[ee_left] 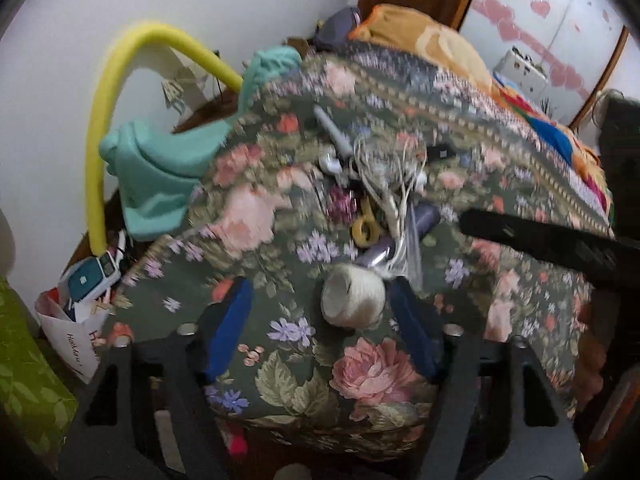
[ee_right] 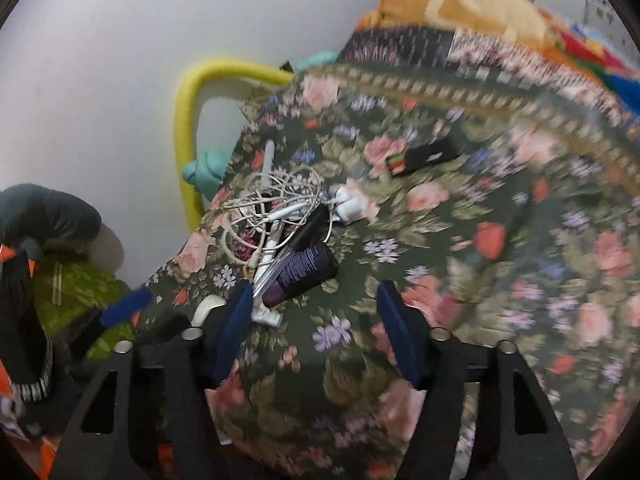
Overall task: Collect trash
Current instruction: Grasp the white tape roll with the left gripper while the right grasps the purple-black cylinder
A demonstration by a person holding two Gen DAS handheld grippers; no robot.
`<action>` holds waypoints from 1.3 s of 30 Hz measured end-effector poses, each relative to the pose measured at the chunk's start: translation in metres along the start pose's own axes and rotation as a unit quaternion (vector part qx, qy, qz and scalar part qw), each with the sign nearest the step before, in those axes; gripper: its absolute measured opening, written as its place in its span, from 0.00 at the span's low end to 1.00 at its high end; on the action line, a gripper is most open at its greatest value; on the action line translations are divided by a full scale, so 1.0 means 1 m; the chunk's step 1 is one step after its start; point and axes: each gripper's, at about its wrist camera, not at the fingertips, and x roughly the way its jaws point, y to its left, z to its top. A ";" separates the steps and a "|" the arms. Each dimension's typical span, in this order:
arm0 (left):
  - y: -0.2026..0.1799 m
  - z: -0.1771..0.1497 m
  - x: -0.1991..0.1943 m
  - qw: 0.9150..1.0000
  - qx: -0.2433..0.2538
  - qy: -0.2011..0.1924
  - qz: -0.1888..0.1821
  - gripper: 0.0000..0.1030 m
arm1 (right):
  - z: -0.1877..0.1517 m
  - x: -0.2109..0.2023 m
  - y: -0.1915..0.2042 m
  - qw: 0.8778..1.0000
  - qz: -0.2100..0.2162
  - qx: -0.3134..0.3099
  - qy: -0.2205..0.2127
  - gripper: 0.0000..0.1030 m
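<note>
A heap of small items lies on the floral bedspread (ee_left: 360,372): tangled white cables (ee_left: 384,168), yellow-handled scissors (ee_left: 364,226) and a cream ball of twine (ee_left: 352,298). My left gripper (ee_left: 320,286) is open just above the bedspread. The twine ball sits between its blue pads (ee_left: 228,328), close to the right one and not pinched. In the right wrist view the cables (ee_right: 272,200), a dark purple tube (ee_right: 304,272) and a clear pen (ee_right: 276,268) lie just beyond my right gripper (ee_right: 315,290). It is open with only bedspread between its fingers.
A black packet with a coloured end (ee_right: 424,156) lies further back on the bed. A yellow foam tube (ee_left: 96,140) and teal cloth (ee_left: 160,184) hang off the left side. Below them a white paper bag (ee_left: 72,332) holds boxes. An orange blanket (ee_left: 432,40) is piled at the head.
</note>
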 end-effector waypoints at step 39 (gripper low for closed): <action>0.016 -0.020 -0.020 1.000 -0.005 -0.008 0.009 0.36 | 0.020 0.054 0.011 0.995 0.008 0.091 0.048 0.36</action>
